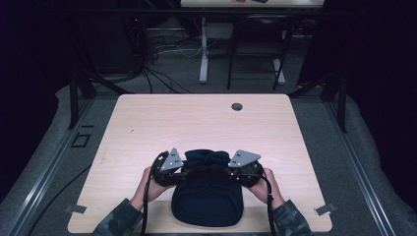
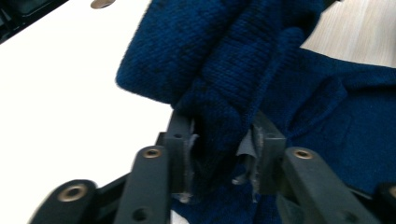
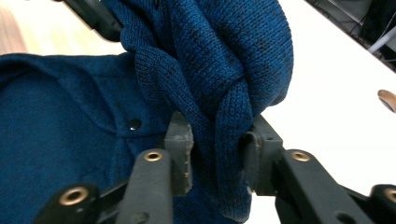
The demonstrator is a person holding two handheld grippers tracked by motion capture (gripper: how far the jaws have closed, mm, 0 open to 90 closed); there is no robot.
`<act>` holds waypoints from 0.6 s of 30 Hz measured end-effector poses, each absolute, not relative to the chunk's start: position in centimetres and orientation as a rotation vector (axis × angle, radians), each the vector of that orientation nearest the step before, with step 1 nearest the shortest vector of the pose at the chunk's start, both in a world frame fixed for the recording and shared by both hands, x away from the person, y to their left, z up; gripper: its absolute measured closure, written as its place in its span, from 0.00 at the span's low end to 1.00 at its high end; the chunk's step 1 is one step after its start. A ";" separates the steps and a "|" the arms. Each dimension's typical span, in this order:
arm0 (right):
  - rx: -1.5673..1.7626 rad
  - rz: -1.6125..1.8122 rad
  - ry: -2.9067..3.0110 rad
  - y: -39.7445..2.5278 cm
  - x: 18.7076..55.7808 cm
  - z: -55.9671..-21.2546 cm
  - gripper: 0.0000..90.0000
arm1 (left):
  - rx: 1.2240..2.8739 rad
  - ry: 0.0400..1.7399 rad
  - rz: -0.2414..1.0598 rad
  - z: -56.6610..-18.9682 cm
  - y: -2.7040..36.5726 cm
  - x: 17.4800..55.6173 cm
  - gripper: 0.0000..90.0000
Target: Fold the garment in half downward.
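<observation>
A dim workroom with cables and table legs beyond frames a pale wooden table [image 1: 147, 123], where a person folds a dark blue knitted garment [image 1: 206, 196]. The left claw [image 1: 184, 169] and the right claw [image 1: 231, 171] each pinch a bunched fold of knit, jaws closed down to the thickness of the cloth between them. The garment lies between and below the two claws at the table's near edge, its gathered part raised just ahead of them. The fold looks to be mid-way; the next move likely calls for both claws to carry the gathered cloth together over the flat part, then let go evenly. The right claw's view shows a small snap button [image 3: 134, 124] left of its jaws, while the high view shows both hands and camouflage sleeves [image 1: 118, 221].
</observation>
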State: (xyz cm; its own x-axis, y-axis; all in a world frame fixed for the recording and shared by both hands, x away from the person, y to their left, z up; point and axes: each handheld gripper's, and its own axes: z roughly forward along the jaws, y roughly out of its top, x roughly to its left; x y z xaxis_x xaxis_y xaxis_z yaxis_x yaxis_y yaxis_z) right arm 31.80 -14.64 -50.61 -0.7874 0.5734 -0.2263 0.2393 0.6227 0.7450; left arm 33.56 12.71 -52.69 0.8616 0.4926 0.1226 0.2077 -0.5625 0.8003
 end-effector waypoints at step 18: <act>0.700 1.066 2.524 -15.2 29.7 -51.5 0.58 | 2.207 0.483 0.366 -53.8 13.2 32.3 0.71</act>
